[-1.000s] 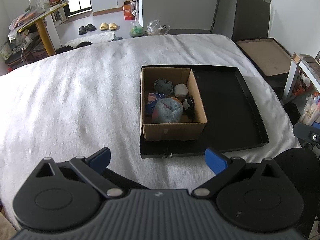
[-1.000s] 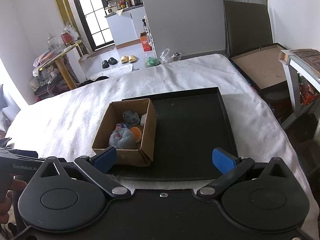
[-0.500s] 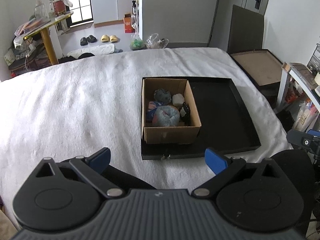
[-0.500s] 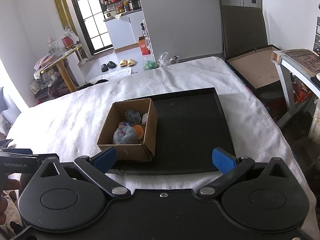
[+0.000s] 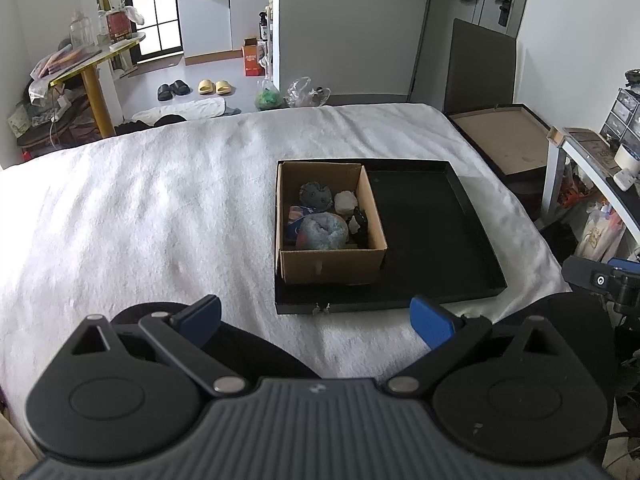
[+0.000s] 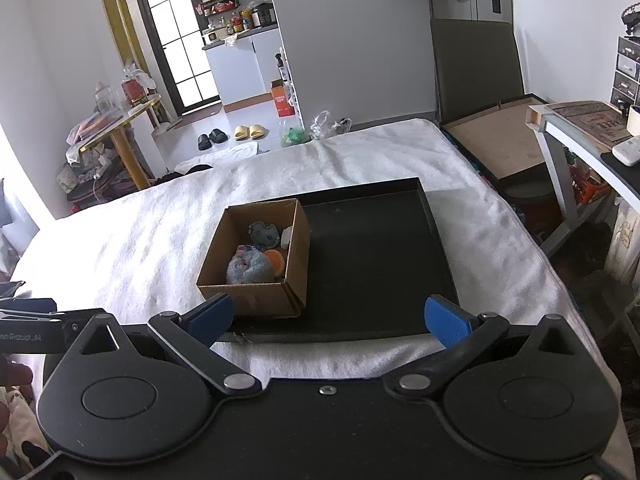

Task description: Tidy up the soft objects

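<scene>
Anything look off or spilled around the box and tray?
Nothing stands out. The cardboard box sits upright in the left end of the black tray, soft toys all inside it, none spilled. The white cover is only lightly wrinkled. Left claw and right claw are open, holding nothing.

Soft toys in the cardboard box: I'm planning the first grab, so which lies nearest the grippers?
The big blue-grey plush ball, against the box's near wall. The dark grey toy and white one lie farther back.
</scene>
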### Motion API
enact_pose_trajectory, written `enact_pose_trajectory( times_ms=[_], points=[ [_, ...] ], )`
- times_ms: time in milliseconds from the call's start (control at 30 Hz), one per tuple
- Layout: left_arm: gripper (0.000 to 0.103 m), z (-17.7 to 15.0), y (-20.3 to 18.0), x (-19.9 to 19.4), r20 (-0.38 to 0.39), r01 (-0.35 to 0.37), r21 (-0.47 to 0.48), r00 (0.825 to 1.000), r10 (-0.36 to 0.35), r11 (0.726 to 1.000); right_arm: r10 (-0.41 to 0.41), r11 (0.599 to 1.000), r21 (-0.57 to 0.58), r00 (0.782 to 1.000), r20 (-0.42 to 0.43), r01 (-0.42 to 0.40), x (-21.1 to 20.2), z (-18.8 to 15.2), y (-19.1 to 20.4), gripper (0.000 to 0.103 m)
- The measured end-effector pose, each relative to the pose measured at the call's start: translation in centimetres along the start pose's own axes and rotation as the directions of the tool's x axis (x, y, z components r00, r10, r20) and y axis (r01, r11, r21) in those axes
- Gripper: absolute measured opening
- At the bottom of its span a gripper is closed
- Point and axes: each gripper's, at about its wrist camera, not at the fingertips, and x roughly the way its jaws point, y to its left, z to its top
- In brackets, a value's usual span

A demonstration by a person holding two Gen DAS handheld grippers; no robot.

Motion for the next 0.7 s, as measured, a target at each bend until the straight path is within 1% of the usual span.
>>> enact_pose_trajectory(
  times_ms=[233, 700],
  points=[
    [0.100, -0.25, -0.15, -0.23, 0.005, 0.001, 0.008, 1.000, -0.001, 1.000, 0.013, 1.000, -0.001, 1.000, 0.014, -0.013, -0.45, -0.04, -0.11, 0.103],
    [0.100, -0.73, 0.23, -0.24, -0.001, -0.008, -0.006, 1.000, 0.008, 1.000, 0.011, 1.000, -0.011, 1.000, -0.003, -0.011, -0.39, -0.43, 0.26, 0.103]
  ],
)
